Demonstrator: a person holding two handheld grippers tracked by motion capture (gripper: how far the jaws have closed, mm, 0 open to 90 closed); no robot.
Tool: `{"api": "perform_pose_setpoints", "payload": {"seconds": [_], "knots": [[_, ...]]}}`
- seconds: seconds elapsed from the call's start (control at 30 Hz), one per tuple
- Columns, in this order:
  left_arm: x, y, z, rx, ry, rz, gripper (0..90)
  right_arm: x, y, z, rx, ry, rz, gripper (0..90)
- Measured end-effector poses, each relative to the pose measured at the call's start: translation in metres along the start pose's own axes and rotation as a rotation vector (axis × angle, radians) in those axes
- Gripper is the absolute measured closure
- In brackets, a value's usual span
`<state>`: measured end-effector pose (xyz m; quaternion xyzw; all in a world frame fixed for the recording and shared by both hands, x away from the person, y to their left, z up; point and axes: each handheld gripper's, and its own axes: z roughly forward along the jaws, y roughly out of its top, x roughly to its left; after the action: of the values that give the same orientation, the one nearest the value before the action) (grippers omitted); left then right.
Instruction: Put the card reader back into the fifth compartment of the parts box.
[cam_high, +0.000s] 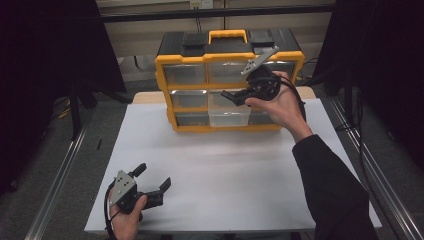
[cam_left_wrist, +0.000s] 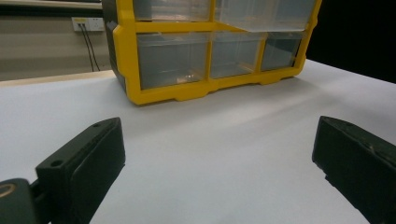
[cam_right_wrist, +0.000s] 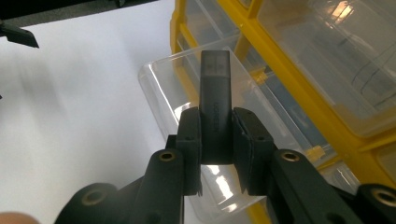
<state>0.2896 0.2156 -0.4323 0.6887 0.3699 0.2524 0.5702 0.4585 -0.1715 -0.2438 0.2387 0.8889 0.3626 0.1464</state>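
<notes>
- The right hand-held gripper (cam_right_wrist: 216, 140) pinches a dark grey USB stick (cam_right_wrist: 215, 100) between its jaws; the stick juts out past the jaw tips over the pulled-out clear drawer (cam_right_wrist: 161, 86)
- In the high view the right hand-held gripper (cam_high: 231, 95) hangs in front of the yellow organiser (cam_high: 165, 70), above that open drawer (cam_high: 229, 118) in its bottom row
- The left hand-held gripper (cam_high: 152, 178) sits low near the front left corner of the white surface (cam_high: 225, 170), jaws spread with nothing between them; it is well apart from the organiser (cam_left_wrist: 123, 56)
</notes>
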Motion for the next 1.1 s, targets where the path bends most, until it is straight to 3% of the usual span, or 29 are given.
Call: {"api": "perform_pose_setpoints", "payload": {"seconds": [0.3,0.8,0.93,1.1], "knots": [[0.0,0.0,0.0,0.004,-0.004,0.001,2.6,-0.009,0.002,0.008,0.024,0.009,0.016,73.6],[0.0,0.0,0.0,0.0,-0.001,-0.002,2.9,-0.018,0.016,0.019,0.119,0.032,0.01,73.6],[0.0,-0.001,0.001,0.002,-0.004,-0.004,2.8,-0.02,0.016,0.019,0.121,0.03,-0.001,73.6],[-0.001,-0.001,0.001,0.002,-0.004,-0.003,2.8,-0.021,0.016,0.023,0.172,0.026,0.007,73.6]]}}
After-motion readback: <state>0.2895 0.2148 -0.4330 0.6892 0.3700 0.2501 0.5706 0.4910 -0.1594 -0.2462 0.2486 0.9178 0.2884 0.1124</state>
